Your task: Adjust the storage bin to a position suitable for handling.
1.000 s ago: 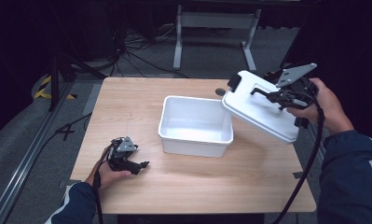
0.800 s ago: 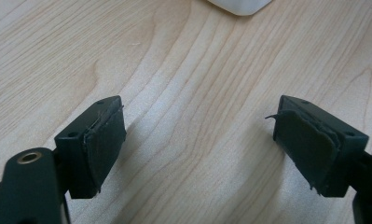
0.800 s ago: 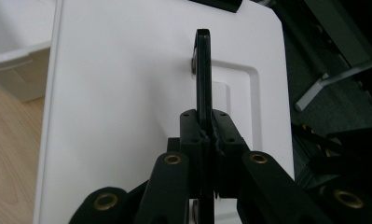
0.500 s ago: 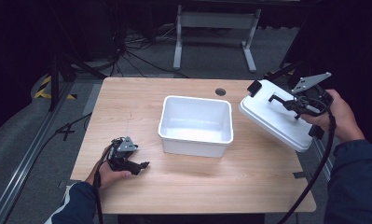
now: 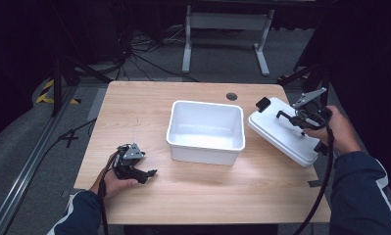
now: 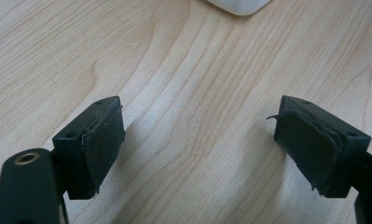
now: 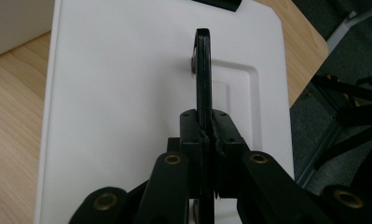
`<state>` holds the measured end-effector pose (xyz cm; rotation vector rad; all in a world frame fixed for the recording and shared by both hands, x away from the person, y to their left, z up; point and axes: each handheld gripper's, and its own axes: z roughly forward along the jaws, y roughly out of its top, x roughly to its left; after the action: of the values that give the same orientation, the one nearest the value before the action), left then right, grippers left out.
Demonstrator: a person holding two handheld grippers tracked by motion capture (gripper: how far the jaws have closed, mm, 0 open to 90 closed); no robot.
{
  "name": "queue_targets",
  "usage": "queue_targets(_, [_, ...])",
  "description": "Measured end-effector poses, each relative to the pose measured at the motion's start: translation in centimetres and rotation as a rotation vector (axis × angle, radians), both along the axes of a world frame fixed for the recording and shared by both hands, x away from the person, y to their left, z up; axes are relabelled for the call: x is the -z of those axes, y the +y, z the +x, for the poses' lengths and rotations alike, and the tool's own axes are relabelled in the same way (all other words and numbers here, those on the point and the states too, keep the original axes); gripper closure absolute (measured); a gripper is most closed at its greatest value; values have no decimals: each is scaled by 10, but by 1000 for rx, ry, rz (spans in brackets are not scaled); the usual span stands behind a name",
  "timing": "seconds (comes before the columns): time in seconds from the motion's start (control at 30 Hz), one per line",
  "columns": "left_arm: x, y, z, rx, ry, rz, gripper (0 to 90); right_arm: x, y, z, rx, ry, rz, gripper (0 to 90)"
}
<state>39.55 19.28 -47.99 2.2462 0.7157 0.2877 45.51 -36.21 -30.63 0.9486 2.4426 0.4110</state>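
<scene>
Lid (image 5: 286,137) hangs tilted by its handle in the right tongs (image 5: 301,119) (clamped tight), hand raised over the surface's (image 5: 207,191) right edge.

A table (image 5: 198,196) with a pale wood-grain top is seen from above, its corners rounded. A round dark hole (image 5: 231,96) is set into the top near the far edge. A white open tub (image 5: 206,131) is stood directly on the wood at about the middle. A white lid (image 5: 281,134) is seen at the table's right edge; whether it is rested on the wood cannot be told. A small dark mark (image 5: 313,183) is stuck to the top near the right edge.
</scene>
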Motion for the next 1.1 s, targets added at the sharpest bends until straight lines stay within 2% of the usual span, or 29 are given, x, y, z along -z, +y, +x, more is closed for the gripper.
queue_targets(0.2, [0,0,0,1,1,1,164,17,11,6,24,16,11,848])
queue_targets(0.4, [0,0,0,2,1,2,163,37,16,11,80,26,4,848])
queue_targets(0.5, [0,0,0,2,4,2,160,46,20,13,82,44,28,847])
queue_targets(0.57, [0,0,0,2,4,2,160,49,24,13,82,35,24,847])
queue_targets(0.77, [0,0,0,2,4,2,159,60,29,15,95,58,17,845])
queue_targets(0.93, [0,0,0,3,4,2,159,66,25,15,112,73,55,843])
queue_targets(1.1, [0,0,0,2,4,2,158,67,29,15,95,85,65,841])
